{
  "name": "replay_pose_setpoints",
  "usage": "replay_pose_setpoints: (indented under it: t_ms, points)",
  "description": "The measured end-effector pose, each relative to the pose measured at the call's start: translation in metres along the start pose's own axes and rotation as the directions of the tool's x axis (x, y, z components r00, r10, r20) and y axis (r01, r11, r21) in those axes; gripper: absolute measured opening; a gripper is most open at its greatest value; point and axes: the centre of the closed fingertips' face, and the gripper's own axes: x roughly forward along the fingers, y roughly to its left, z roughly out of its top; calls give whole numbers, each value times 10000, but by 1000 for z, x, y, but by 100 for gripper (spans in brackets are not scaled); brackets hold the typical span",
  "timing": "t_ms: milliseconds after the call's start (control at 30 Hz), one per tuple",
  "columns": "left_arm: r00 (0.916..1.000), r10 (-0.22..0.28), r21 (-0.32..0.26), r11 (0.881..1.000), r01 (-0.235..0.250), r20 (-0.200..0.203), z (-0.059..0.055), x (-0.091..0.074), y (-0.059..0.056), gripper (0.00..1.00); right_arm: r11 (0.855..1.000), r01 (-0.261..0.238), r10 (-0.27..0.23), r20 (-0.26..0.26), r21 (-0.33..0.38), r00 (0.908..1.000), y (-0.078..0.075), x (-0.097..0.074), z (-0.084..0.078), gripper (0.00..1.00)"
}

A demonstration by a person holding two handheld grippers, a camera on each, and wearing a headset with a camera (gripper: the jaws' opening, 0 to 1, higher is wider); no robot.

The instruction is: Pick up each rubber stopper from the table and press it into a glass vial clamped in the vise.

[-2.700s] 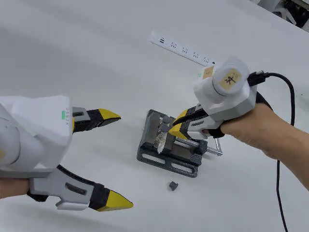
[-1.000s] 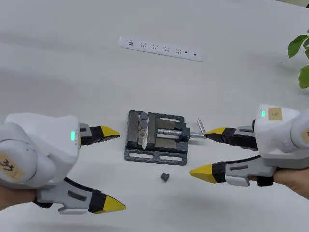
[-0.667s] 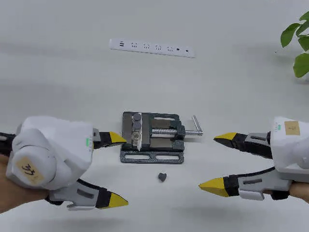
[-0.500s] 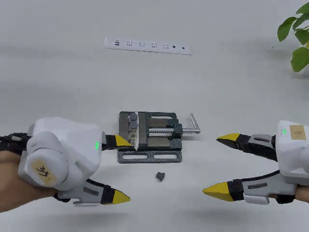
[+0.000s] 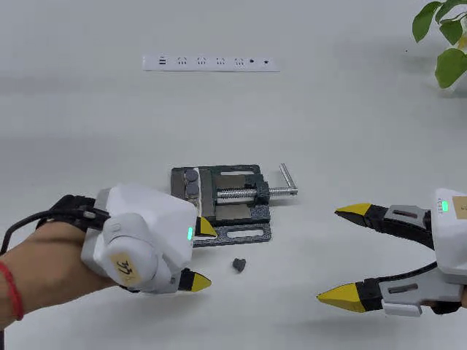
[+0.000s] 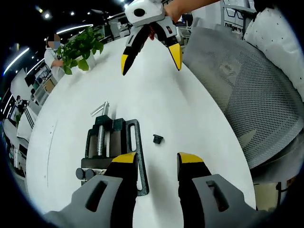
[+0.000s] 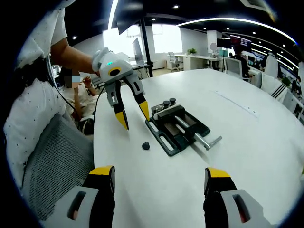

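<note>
In the frame's center, 2 seated stoppers (image 5: 191,176) show in the vise (image 5: 232,213); that part seems done. 1 rubber stopper (image 5: 238,265) lies just below on the counter (image 5: 328,131), not yet pressed. Left tool (image 5: 202,254) is half open, right tool (image 5: 344,254) wide open, both empty.

plant (image 5: 451,67) cut by edge, vise (image 5: 241,215) corner behind left gripper (image 5: 209,256)

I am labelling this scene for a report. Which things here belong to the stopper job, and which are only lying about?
Belongs to the job:
loose rubber stopper
vise
two seated stoppers in the vise
left gripper and right gripper, both open

Just lying about:
power strip
green plant at the far right
</note>
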Motion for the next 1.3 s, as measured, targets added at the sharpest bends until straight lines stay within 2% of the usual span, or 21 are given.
replay_pose_setpoints:
  t_ms: [100,233,333,433,600,800,867,1300]
  points:
    - [9999,-101,93,9999,101,36,4,6,0,23,9999,83,-85,126,121,9999,0,-2,0,74]
    - [9995,-303,120,9995,303,-13,5,15,-1,23,9996,143,-146,139,236,9998,0,-4,-3,74]
    - [9990,-420,379,9984,426,-161,3,22,-2,20,9994,151,-155,158,298,9998,1,-4,-6,74]
    - [9985,-489,413,9979,498,-229,7,27,-2,18,9991,187,-194,172,382,9997,0,-5,-9,73]
    - [9972,-598,539,9966,623,-456,5,38,-3,14,9986,242,-250,180,471,9995,1,-8,-12,72]
    - [9969,-671,505,9963,692,-412,7,44,-1,11,9979,315,-326,186,571,9993,1,-10,-15,72]
    - [9963,-688,490,9963,713,-507,5,46,0,10,9976,325,-338,198,615,9992,1,-11,-16,71]
    - [9954,-719,568,9955,755,-626,3,47,-1,4,9970,343,-360,237,693,9991,1,-10,-16,69]
